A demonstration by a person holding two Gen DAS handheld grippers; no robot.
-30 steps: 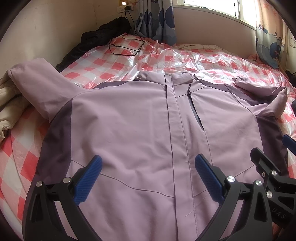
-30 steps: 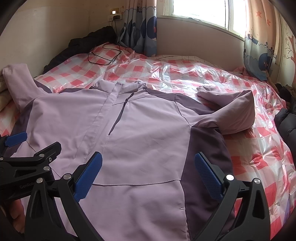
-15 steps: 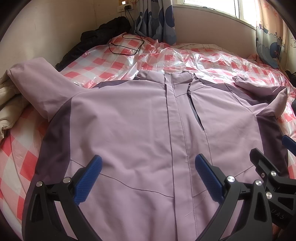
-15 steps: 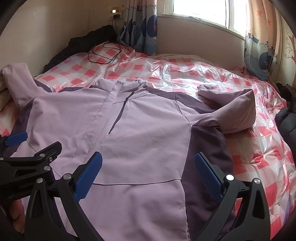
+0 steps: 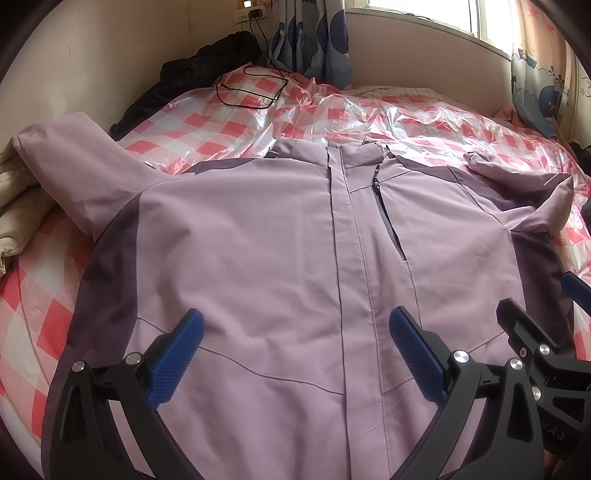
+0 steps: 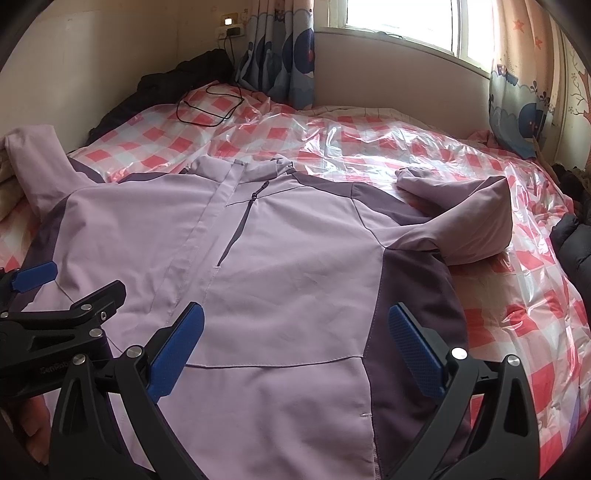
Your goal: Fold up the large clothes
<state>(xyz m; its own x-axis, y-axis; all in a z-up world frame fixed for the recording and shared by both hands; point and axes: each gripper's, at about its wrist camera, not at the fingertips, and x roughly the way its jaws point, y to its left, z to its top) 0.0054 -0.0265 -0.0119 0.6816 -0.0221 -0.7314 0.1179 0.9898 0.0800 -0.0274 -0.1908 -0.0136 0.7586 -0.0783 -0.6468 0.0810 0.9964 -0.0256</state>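
Daylight from a window (image 6: pixel 402 22) falls across a bed (image 5: pixel 236 125) covered in a red-and-white checked sheet under clear plastic, where a lilac jacket (image 5: pixel 280 258) with darker purple side panels lies spread front-up, zip closed, collar toward the far wall. Blue fingertips (image 5: pixel 177 354) of the left gripper (image 5: pixel 295 354) stand wide apart and hold nothing, poised over the lower front of the jacket on either side of its centre zip. Beside it, the right gripper (image 6: pixel 295 350) is likewise spread wide with nothing between its blue pads (image 6: pixel 415 349), hovering over the jacket's right half near the seam where lilac cloth meets the dark side panel; whether either tool touches the fabric cannot be told. Each gripper shows at the edge of the other's view, the two close together side by side. Further out, the jacket's left sleeve (image 5: pixel 70 166) runs up toward a cream quilt (image 5: pixel 18 206) at the bed's edge, while the right sleeve (image 6: pixel 469 218) is bent back on itself over the plastic. Beyond the collar, a black cable (image 5: pixel 251 88) loops on the sheet, a dark coat (image 5: pixel 207 62) is heaped against the wall, and patterned blue curtains (image 6: pixel 284 51) hang by the sill.
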